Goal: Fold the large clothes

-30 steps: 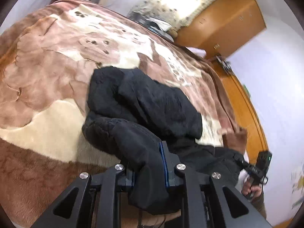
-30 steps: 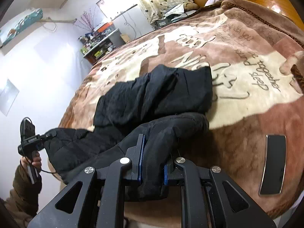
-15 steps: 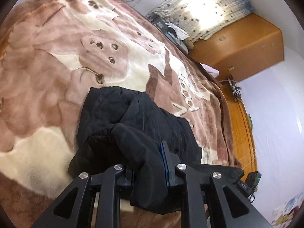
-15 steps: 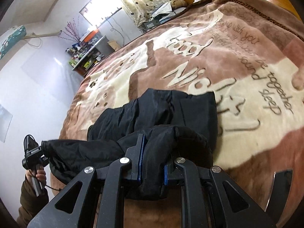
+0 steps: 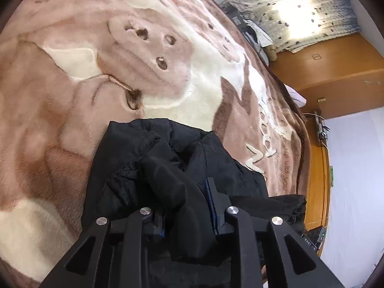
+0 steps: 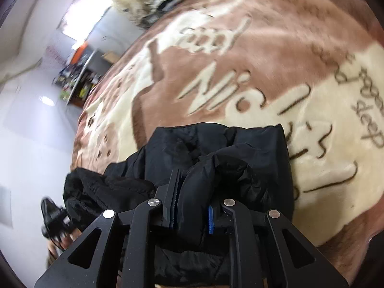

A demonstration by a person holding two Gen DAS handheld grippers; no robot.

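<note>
Your left claw (image 5: 187,206) has a thick fold of the black coat (image 5: 168,158) between its jaws, and those jaws are opening. Your right claw (image 6: 192,204) has another fold of the coat (image 6: 216,148) between its pads, and its jaws are opening too. A second ago both claws were clamped tight and carrying the near edge forward and down; now that edge sits on top of the far half of the coat, on the brown blanket (image 5: 72,96). That looks like one fold laid. Let go fully before you pull back, or the puffy layer may drag open.
</note>
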